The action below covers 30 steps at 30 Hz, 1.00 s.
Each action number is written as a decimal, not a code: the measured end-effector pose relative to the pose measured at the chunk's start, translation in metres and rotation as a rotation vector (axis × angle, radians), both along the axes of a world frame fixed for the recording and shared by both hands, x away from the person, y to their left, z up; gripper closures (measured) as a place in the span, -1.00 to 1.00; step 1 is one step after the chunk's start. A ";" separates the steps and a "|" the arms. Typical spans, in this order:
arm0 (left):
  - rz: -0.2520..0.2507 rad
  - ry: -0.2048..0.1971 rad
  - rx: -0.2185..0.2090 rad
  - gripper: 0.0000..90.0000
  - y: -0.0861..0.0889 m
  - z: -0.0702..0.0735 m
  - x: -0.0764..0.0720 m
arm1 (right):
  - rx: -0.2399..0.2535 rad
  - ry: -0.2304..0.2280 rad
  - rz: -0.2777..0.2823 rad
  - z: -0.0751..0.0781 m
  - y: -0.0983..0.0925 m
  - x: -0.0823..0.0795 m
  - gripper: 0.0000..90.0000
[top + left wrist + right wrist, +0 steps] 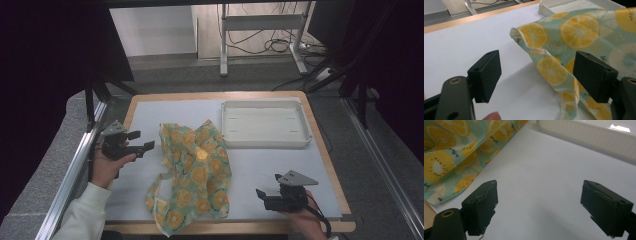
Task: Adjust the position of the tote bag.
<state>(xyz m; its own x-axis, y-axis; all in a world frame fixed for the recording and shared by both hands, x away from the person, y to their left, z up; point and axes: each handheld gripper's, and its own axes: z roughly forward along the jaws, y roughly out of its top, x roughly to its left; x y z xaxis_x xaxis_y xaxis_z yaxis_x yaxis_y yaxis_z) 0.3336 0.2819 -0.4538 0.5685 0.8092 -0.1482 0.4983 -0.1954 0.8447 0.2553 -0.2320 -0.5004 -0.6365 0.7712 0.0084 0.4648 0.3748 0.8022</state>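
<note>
The table [150,107] carries a white mat with a wooden rim showing around it. On it, the biggest thing is the lemon-print cloth [195,172], crumpled and lying from the middle of the surface down to the near edge, where its lowest fold reaches over the wooden rim. One strip of it curls off toward the near-left. The white tray [265,122] sits at the far-right corner, just beside the cloth's far tip; whether the two touch I cannot tell.

My left gripper [139,141] is held near the left edge, level with the cloth's far part and pointing at it. Its jaws stand wide apart and hold nothing; in the left gripper view the cloth's folded edge [544,53] lies on the mat ahead of them, between the two pads but beyond them.

My right gripper [264,196] is held near the near-right corner, apart from the cloth's right side. Its jaws too are spread wide and empty, with bare mat between them in the right gripper view.
</note>
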 end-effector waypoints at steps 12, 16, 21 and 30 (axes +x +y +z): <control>-0.039 0.029 0.026 -0.48 -0.008 0.003 0.038 | -0.011 -0.005 -0.002 0.000 -0.001 0.000 -0.67; -0.083 0.043 0.024 -0.50 -0.012 0.005 0.056 | -0.012 -0.002 0.000 -0.001 -0.001 0.001 -0.67; -0.137 0.038 0.022 -0.53 -0.017 0.003 0.079 | -0.019 0.000 -0.001 -0.001 -0.002 0.001 -0.67; -0.209 0.069 0.010 -0.52 -0.021 -0.004 0.097 | -0.021 -0.006 0.000 0.000 -0.003 0.000 -0.67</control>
<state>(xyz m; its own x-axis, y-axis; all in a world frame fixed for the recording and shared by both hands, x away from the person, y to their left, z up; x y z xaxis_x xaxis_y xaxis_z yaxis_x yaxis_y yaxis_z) 0.4307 0.2612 -0.4576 0.7129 0.6763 -0.1854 0.5027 -0.3086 0.8075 0.2555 -0.2354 -0.5008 -0.6365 0.7712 -0.0118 0.4597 0.3916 0.7971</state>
